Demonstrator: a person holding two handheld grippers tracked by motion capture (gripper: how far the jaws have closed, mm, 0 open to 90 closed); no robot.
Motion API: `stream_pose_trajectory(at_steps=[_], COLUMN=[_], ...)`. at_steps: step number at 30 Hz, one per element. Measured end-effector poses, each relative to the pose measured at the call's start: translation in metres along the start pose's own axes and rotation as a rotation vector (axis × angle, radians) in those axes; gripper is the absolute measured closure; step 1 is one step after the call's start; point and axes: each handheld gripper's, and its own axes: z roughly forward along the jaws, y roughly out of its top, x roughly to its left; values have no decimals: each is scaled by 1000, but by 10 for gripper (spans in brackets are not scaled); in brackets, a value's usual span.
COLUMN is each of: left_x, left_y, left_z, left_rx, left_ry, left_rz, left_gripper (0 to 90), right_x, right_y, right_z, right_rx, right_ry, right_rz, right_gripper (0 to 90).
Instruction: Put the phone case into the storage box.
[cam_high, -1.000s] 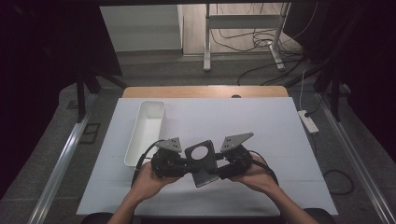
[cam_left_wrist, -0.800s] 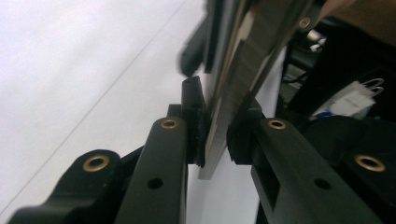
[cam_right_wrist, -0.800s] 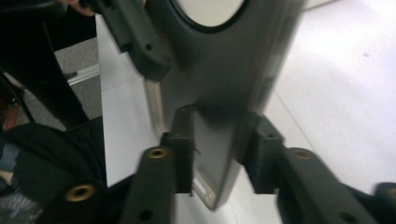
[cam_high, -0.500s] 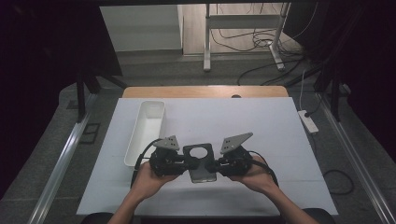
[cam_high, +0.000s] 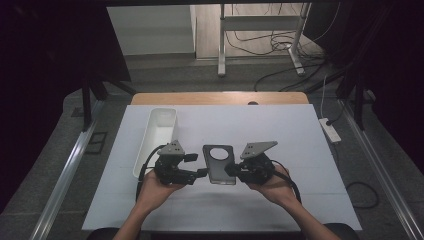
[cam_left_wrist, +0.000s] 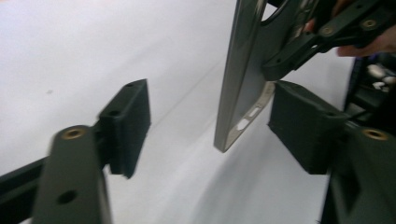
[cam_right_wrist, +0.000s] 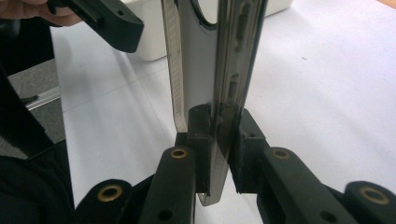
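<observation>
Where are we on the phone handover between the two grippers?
Done: the right gripper is clamped on the edge of the phone, holding it above the white table. In hand: the left gripper has just been opening; its pads stand apart from the phone, which sits between them untouched. Left: pulling the left gripper clear; the white tray may be next, but I can't tell.

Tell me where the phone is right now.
In the high view the phone sits between the two grippers over the white mat, right of the white tray. The right gripper clamps its edge; the left gripper has just opened around it.
</observation>
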Motion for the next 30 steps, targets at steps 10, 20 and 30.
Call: stream_pose_trajectory(at_steps=[10, 20, 30], left_x=[4, -2, -11], left_y=[-3, -1, 0], left_z=[3, 5, 7], left_rx=[-19, -11, 12], left_ry=[74, 99, 115], left_rz=[-32, -44, 10], left_gripper=[84, 7, 428], right_x=[-3, 1, 8], right_y=[-2, -1, 1], right_z=[1, 3, 5], right_rx=[-3, -15, -17], right_ry=[-105, -97, -81], right_rz=[104, 116, 113], right_gripper=[804, 804, 804])
